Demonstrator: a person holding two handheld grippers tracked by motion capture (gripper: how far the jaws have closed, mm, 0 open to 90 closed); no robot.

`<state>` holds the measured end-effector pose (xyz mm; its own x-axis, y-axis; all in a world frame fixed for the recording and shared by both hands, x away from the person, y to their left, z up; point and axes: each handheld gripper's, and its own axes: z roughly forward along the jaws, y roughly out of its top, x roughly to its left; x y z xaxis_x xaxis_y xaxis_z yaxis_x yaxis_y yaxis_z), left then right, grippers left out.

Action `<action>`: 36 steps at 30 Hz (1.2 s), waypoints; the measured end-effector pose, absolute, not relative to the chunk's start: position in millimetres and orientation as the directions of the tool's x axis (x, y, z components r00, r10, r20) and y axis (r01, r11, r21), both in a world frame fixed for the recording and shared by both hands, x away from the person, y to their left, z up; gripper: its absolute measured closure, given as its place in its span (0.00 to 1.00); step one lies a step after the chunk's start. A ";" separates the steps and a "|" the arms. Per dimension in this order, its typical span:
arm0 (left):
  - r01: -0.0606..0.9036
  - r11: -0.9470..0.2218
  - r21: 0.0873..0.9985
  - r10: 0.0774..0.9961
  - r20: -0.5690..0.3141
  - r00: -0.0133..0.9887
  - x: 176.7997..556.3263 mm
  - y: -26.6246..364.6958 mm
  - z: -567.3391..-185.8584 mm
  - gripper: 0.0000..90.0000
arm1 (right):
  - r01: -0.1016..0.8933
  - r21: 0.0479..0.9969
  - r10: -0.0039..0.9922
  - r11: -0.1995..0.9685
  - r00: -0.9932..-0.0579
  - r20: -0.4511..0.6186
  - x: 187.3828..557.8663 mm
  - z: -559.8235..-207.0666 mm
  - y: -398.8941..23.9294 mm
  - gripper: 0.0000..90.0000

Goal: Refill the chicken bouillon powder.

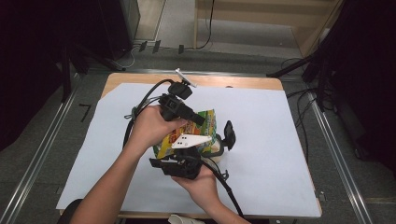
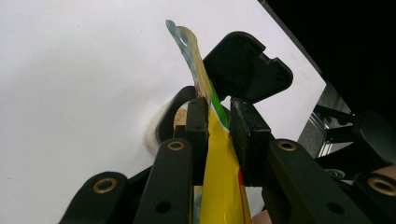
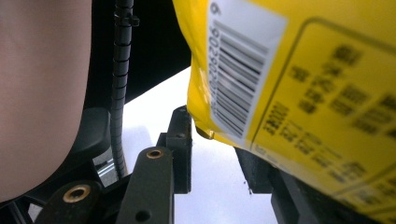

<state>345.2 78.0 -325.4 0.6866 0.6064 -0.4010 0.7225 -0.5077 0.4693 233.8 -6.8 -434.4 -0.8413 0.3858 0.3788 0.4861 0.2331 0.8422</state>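
Yellow and green foil is what you have between your two tools: a snack bag (image 1: 189, 133) held up above the middle of the bench (image 1: 280, 84), over the pale sheet (image 1: 261, 140) that covers most of the wooden top.

Your left gripper (image 1: 198, 119) comes in from the upper left of the high view, and its jaws are clamped on the bag. In the left gripper view the two pads press the yellow film (image 2: 219, 154) from both sides, and the crimped top edge of the bag stands up past them, bending slightly to the left.

Your right gripper (image 1: 180, 165) sits below the bag in the high view, held in your right hand (image 1: 203, 184), with its grey plate lying against the printed front. In the right gripper view the back of the bag (image 3: 289, 93), with its barcode and small print, hangs close over the right-hand jaw, while the left-hand jaw stands clear of it with the pale sheet showing in the gap. The bag covers the right-hand pad, so you cannot tell from here whether that gripper has a hold or is only resting against the film.

A container with a black flip lid (image 1: 229, 133) standing open rests on the sheet just to the right of the bag; in the left gripper view that lid (image 2: 247, 70) rises directly behind the bag's edge.
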 end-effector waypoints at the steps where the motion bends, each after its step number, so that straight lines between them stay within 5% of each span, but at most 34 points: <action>1: 0.722 -0.508 0.470 0.606 -0.401 0.687 345.2 77.9 -325.4 0.87 | 0.486 0.843 0.386 0.233 -0.841 0.378 233.8 -434.4 -6.8 0.77; 36: 0.716 -0.506 0.480 0.604 -0.395 0.692 342.3 78.6 -322.5 0.87 | 0.469 0.851 0.389 0.237 -0.848 0.360 234.7 -435.5 -6.9 0.79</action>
